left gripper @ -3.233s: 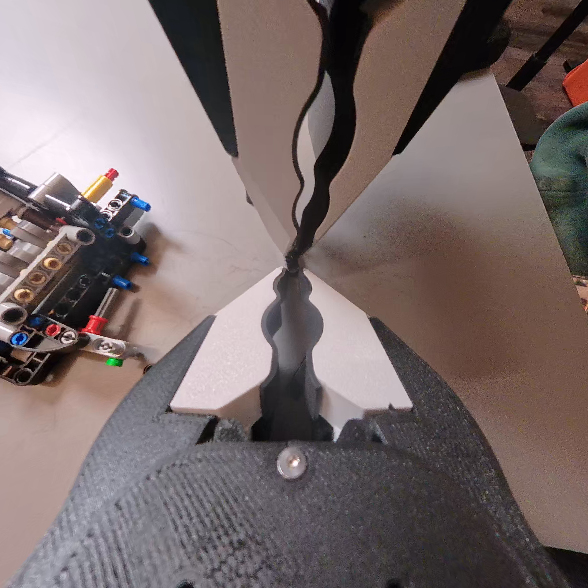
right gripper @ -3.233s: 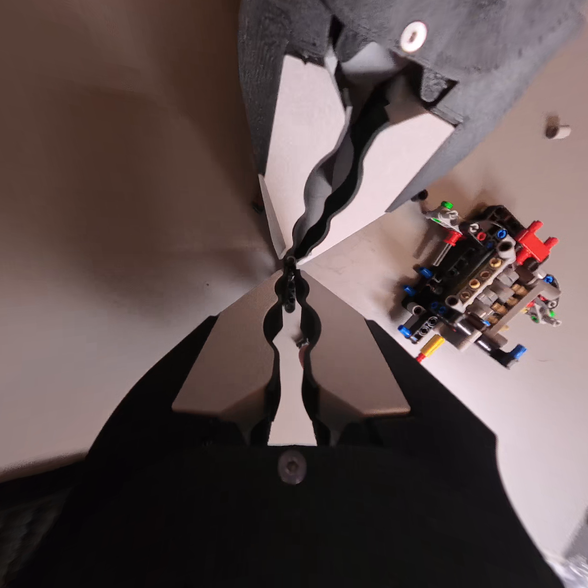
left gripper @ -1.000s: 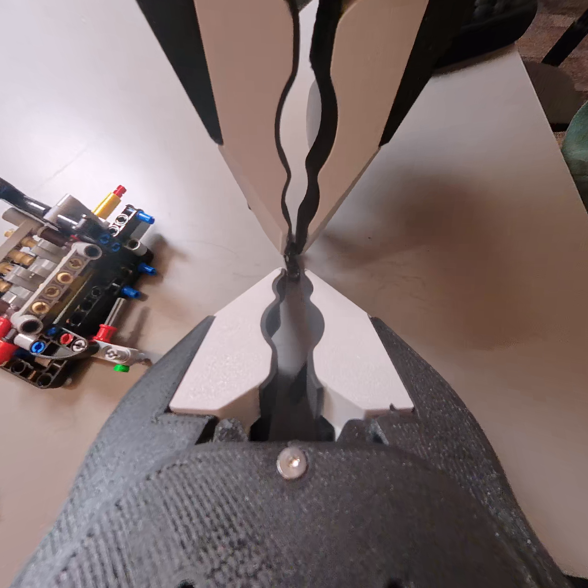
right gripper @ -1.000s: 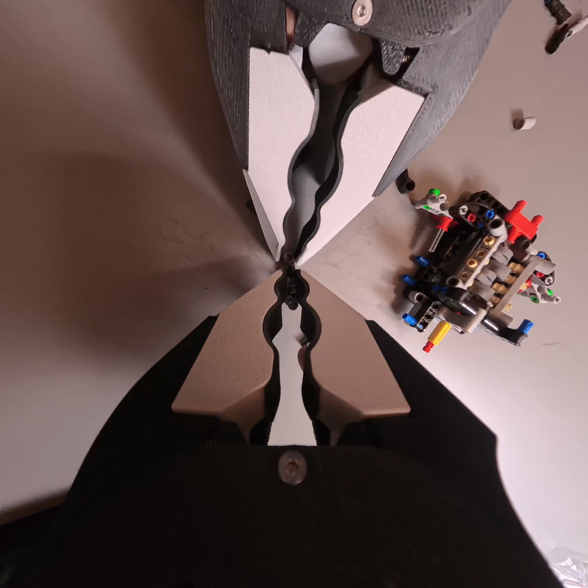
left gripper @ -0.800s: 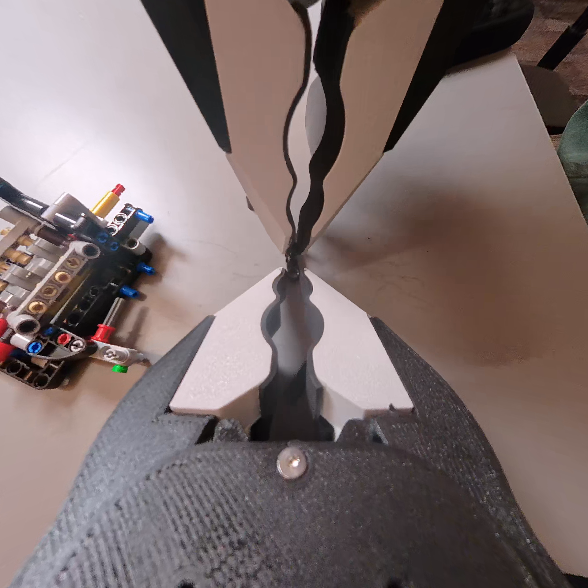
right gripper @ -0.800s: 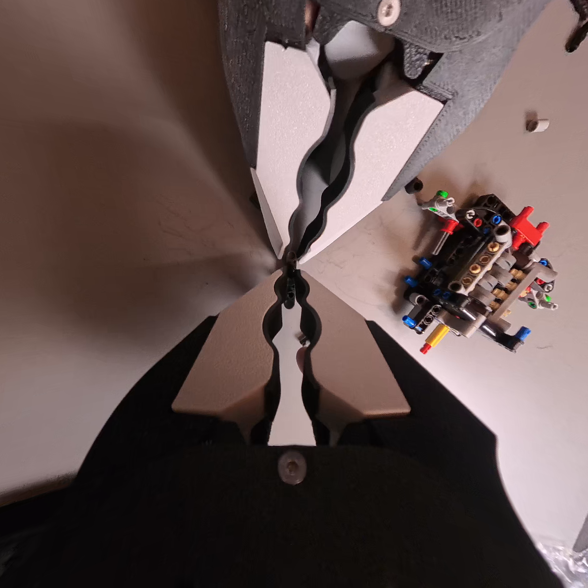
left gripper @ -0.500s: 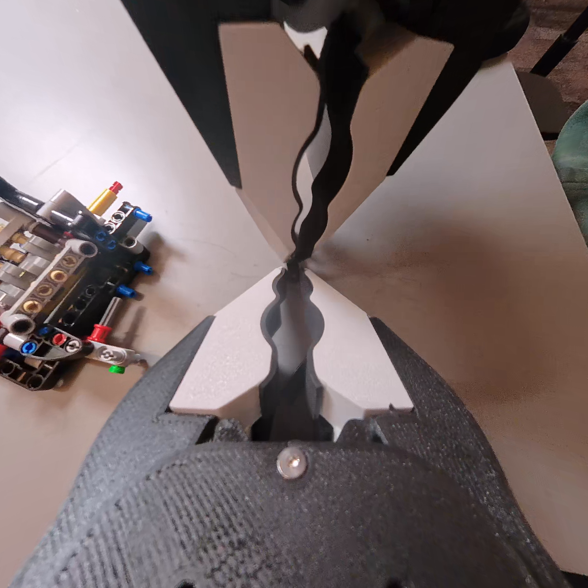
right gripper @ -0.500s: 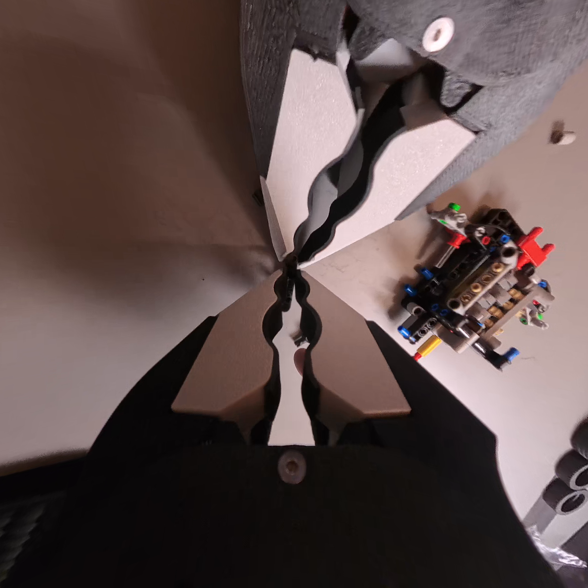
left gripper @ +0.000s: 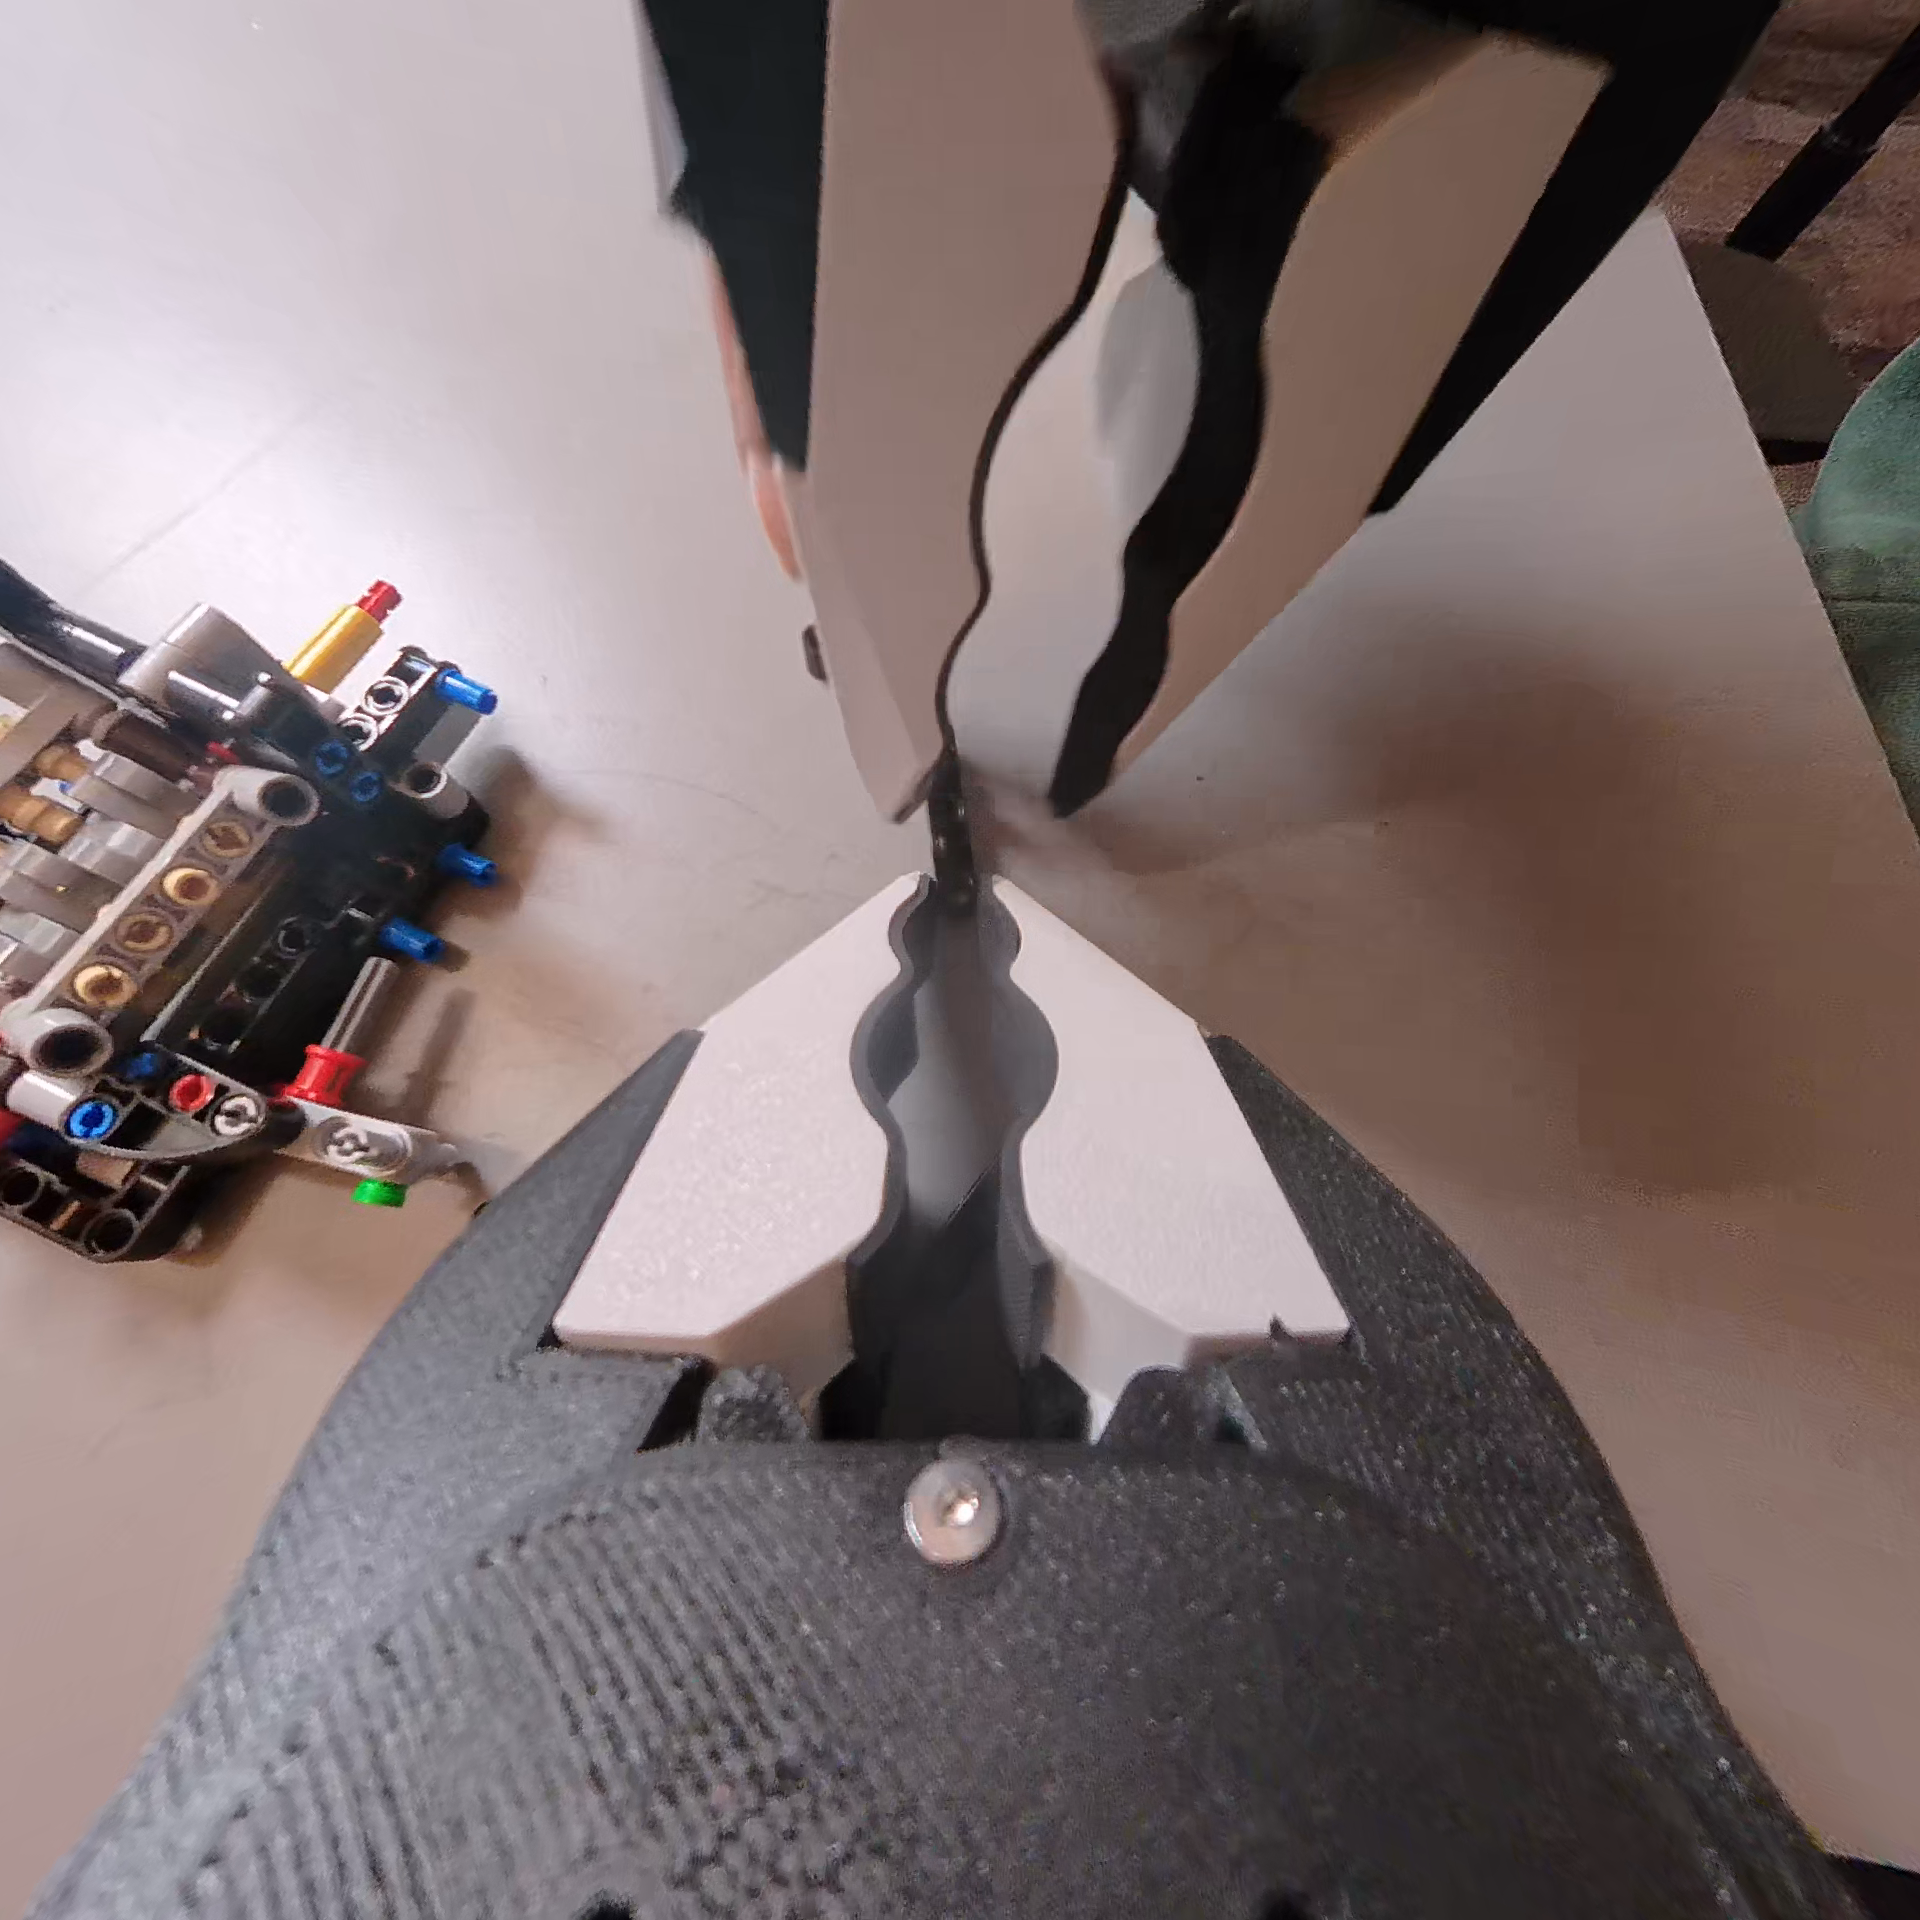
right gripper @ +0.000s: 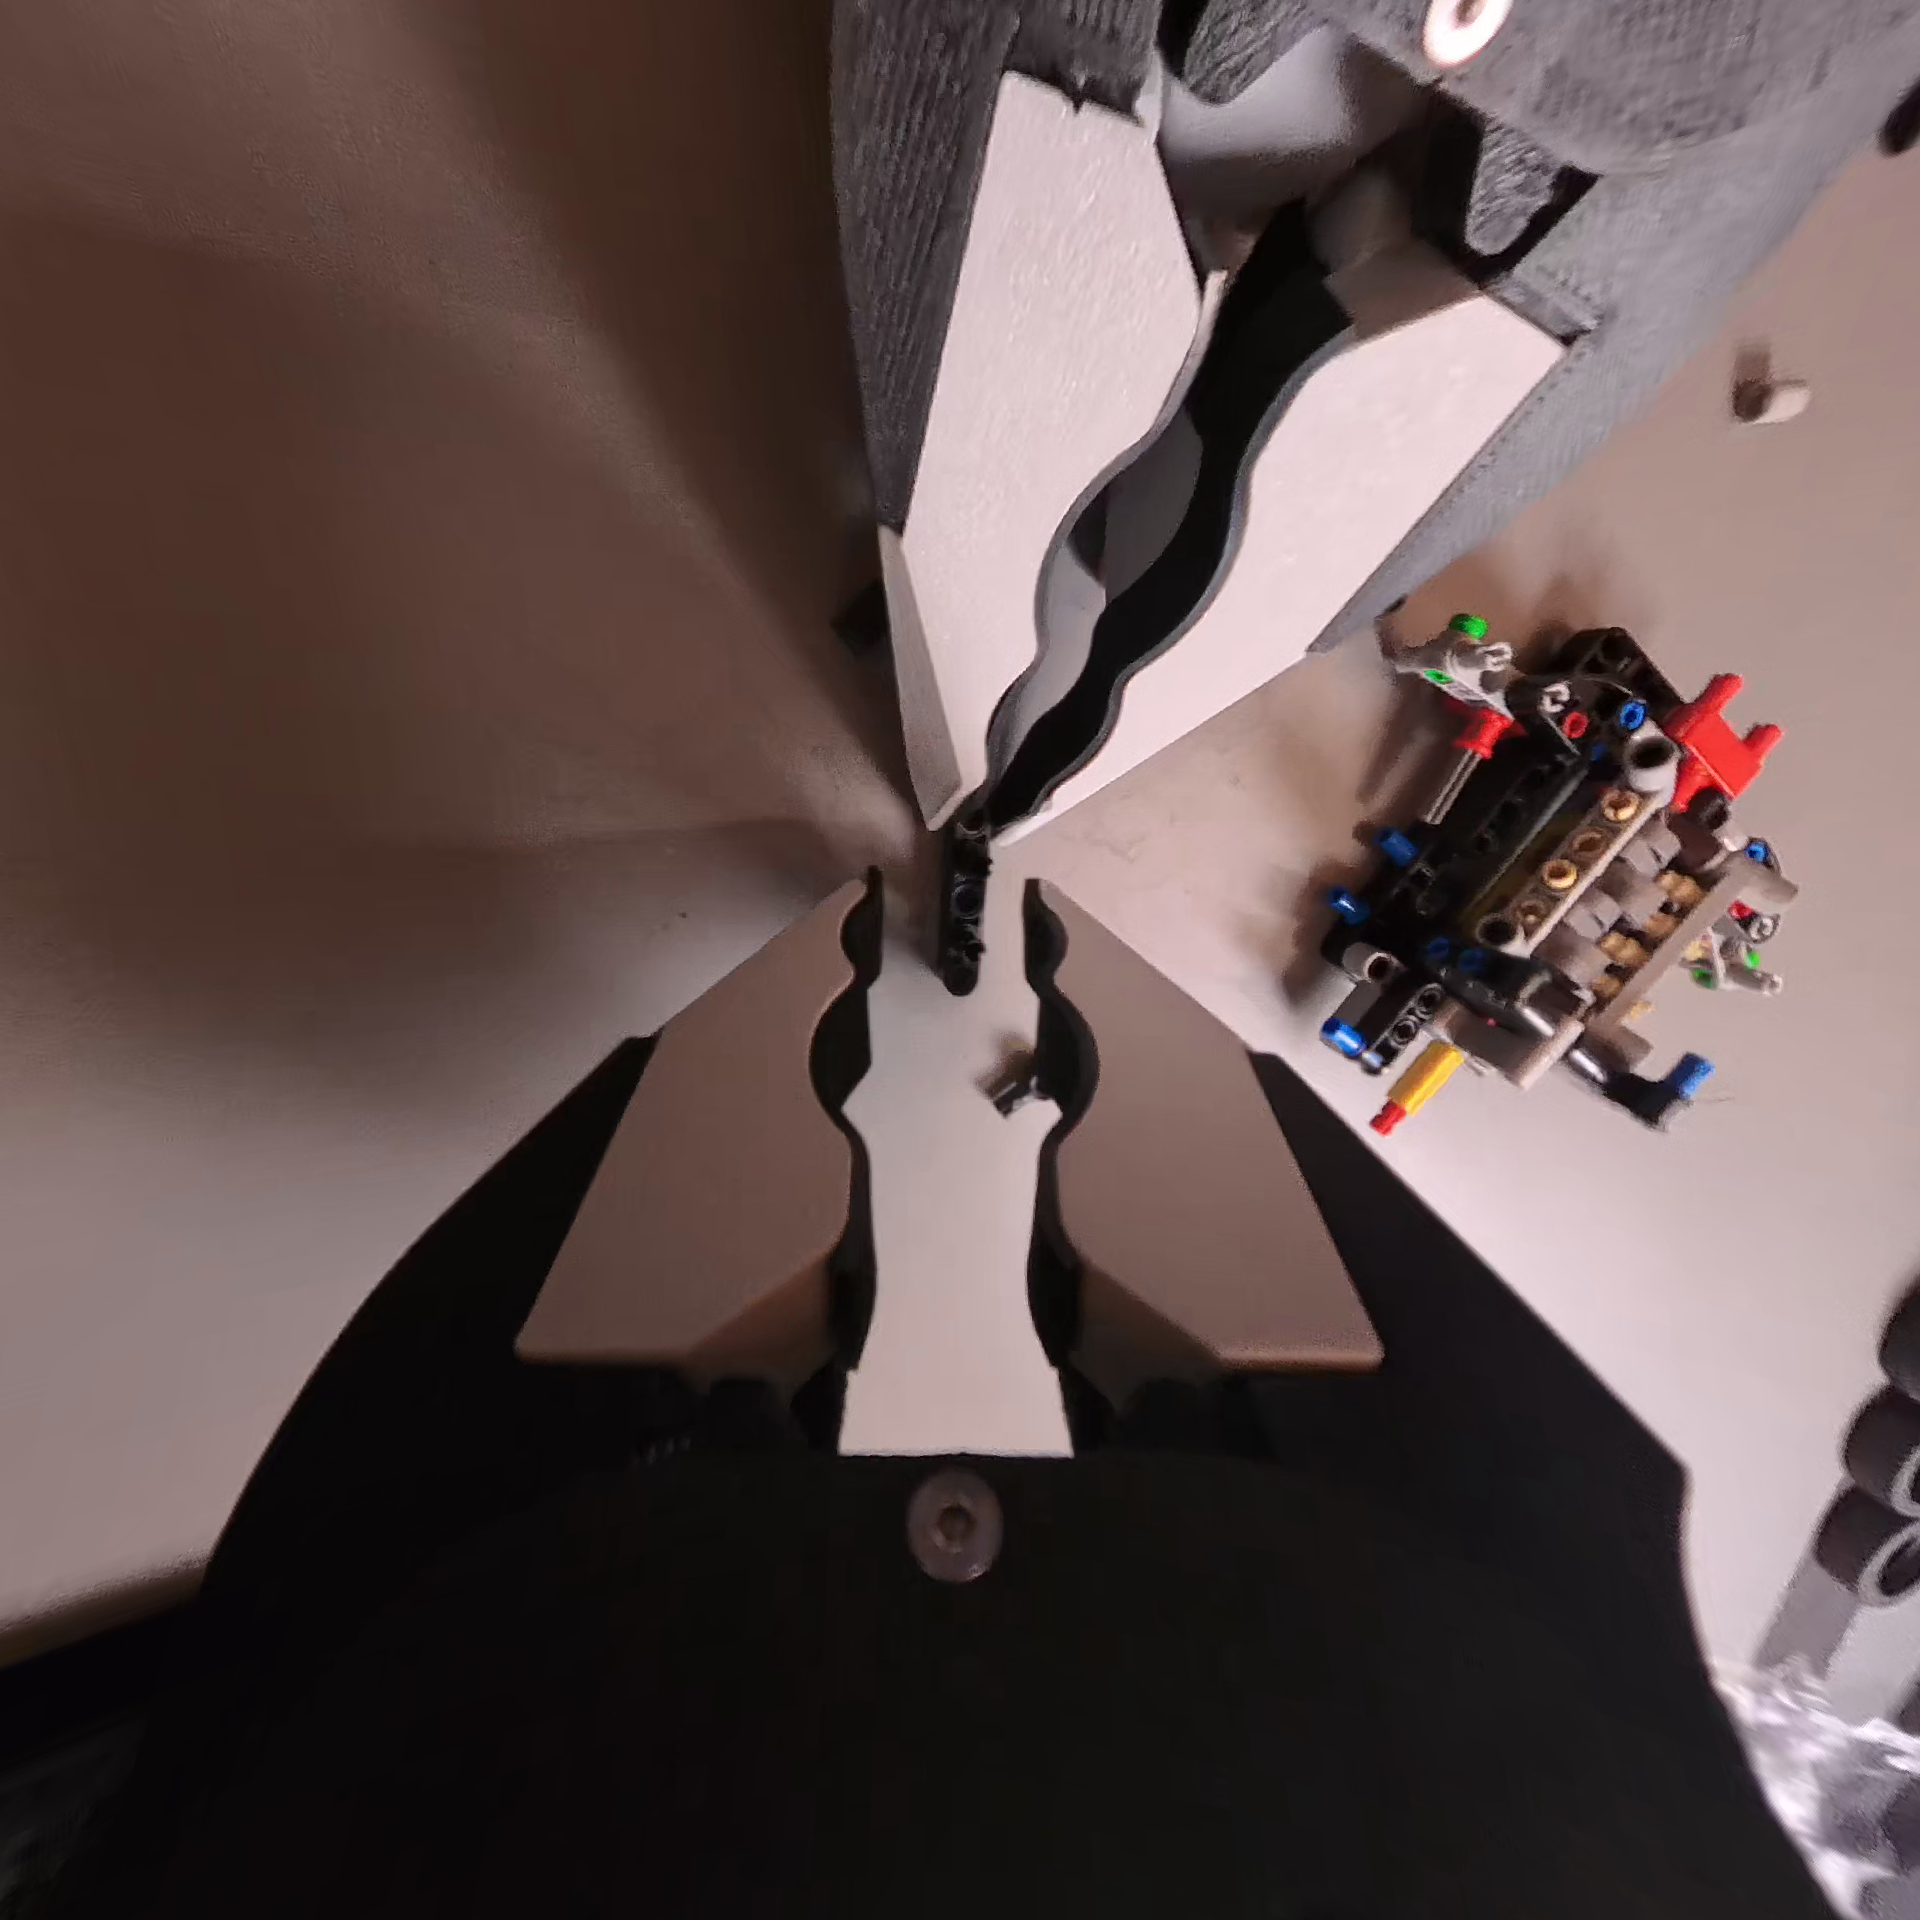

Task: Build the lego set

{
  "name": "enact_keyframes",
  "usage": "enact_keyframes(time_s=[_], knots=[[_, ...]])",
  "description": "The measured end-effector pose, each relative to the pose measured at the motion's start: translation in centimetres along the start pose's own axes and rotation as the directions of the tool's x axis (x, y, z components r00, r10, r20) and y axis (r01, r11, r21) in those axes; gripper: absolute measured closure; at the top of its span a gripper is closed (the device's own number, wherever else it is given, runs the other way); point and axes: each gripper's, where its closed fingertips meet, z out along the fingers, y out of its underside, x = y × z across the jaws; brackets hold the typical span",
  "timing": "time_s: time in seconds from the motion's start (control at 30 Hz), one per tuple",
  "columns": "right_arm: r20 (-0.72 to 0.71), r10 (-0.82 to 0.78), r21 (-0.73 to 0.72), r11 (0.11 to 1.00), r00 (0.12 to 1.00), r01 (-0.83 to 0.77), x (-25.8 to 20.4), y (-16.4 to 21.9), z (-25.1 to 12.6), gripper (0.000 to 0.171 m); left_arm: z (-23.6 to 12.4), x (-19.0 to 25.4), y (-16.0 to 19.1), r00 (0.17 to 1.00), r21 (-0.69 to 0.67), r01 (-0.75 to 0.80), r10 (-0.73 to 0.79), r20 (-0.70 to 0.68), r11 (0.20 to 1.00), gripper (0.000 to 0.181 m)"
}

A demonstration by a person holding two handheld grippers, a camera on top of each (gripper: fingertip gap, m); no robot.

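A small black beam with holes (left gripper: 952, 847) is pinched at one end in the tips of my left gripper (left gripper: 956, 902), which is shut on it. In the right wrist view the beam (right gripper: 964, 920) sticks out of the left gripper (right gripper: 971, 823) and hangs between the spread tips of my right gripper (right gripper: 951, 891), which is open and not touching it. The right gripper also shows from above in the left wrist view (left gripper: 982, 808), jaws apart. The half-built lego model (left gripper: 208, 914) lies on the table to the left; it also shows in the right wrist view (right gripper: 1538, 894).
A small loose piece (right gripper: 1013, 1086) lies on the table under my right gripper, and another one (right gripper: 1766, 395) farther off. Black tyres (right gripper: 1881, 1507) and a clear plastic bag (right gripper: 1829, 1766) are at the right edge. The table edge (left gripper: 1756, 447) runs on the right, a green cloth (left gripper: 1870, 520) beyond. Both grippers' tips are close together, under 4 cm apart.
My right gripper has opened and let go of the black beam. My left gripper still holds it. The two grippers have drawn slightly apart.
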Motion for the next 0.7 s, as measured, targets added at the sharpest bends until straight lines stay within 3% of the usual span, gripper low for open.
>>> enact_keyframes(time_s=[0.2,0.33,0.5,0.7], knots=[[-0.186,0.086,0.154,0.986,0.979,-0.058,-0.6,0.7,-2.0,0.140,0.0,0.1,0.0,1.000,0.001,0.002,-0.002,-0.013,1.000,0.175],[-0.232,0.193,0.247,0.960,0.953,-0.135,-1.3,1.8,-1.9,0.140,-0.1,0.2,0.0,1.000,0.001,-0.001,0.001,-0.019,1.000,0.175],[-0.222,0.282,0.328,0.923,0.934,-0.201,-0.9,2.7,-1.3,0.143,-0.1,0.2,0.1,1.000,0.000,-0.011,0.011,-0.013,1.000,0.175],[-0.179,0.264,0.369,0.911,0.948,-0.184,-0.3,2.1,-0.6,0.153,-0.2,0.0,0.2,1.000,0.000,-0.015,0.015,-0.001,1.000,0.175]])
